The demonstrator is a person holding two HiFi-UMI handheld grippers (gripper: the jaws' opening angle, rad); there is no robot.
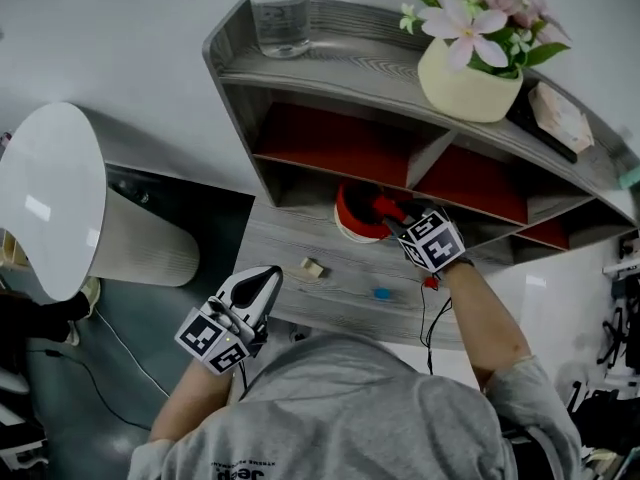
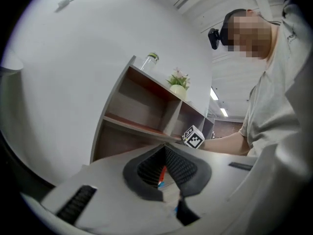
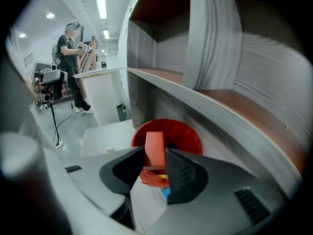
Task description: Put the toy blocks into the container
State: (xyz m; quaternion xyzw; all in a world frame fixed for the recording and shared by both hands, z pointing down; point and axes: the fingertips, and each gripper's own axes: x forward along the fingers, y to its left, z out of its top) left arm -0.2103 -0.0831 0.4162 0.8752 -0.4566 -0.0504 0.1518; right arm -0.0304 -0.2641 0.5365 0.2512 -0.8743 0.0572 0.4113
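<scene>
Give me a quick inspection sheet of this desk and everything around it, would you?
Surface: grey wood desk under a shelf unit.
Job's things: red container at the back; beige block and blue block loose on the desk.
Clutter: water bottle and flower pot on the shelf top.
Grippers: right gripper clamps an orange block by the container; left gripper shut, empty.
Cables: thin cable below the right gripper; another on the floor.
Surroundings: white wall, dark floor.

Grey wood-grain desktop (image 1: 290,238) under a shelf unit, red container (image 1: 355,218) at its back, beige block (image 1: 313,267) and blue block (image 1: 382,293) apart nearer the front, water bottle (image 1: 278,8) and cream flowerpot (image 1: 465,83) on the top shelf (image 1: 350,63).
</scene>
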